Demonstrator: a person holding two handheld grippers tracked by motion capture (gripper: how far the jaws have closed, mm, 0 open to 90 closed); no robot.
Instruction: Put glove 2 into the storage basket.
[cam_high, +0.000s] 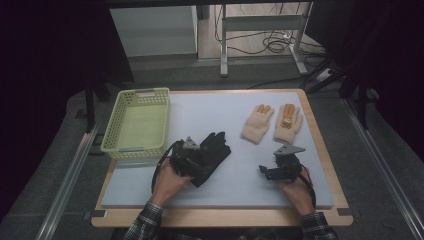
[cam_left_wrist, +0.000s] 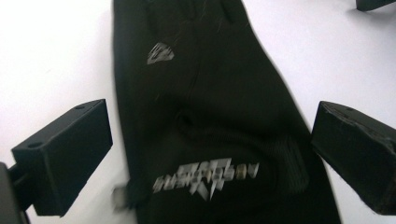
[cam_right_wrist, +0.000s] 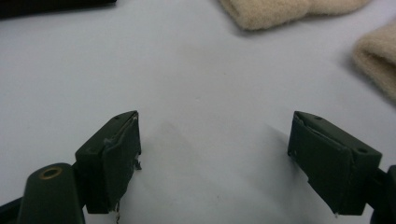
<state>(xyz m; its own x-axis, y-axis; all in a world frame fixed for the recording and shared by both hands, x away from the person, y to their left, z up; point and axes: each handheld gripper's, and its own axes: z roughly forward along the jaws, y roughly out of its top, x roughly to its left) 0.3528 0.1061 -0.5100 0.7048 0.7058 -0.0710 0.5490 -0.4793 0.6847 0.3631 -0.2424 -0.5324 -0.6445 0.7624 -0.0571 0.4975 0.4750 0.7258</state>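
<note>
White mat (cam_high: 235, 170): black glove (cam_left_wrist: 210, 121), silver logo unreadable, between spread left tool (cam_left_wrist: 210, 154); right tool (cam_right_wrist: 215, 158) released.

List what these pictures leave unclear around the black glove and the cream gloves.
- Black glove: printed lettering is motion-blurred in the left gripper view; its cuff runs off the bottom edge.
- Black glove in the high view: the left gripper covers its lower part.
- Cream gloves: cut off by the right gripper view's top and right edges.
</note>
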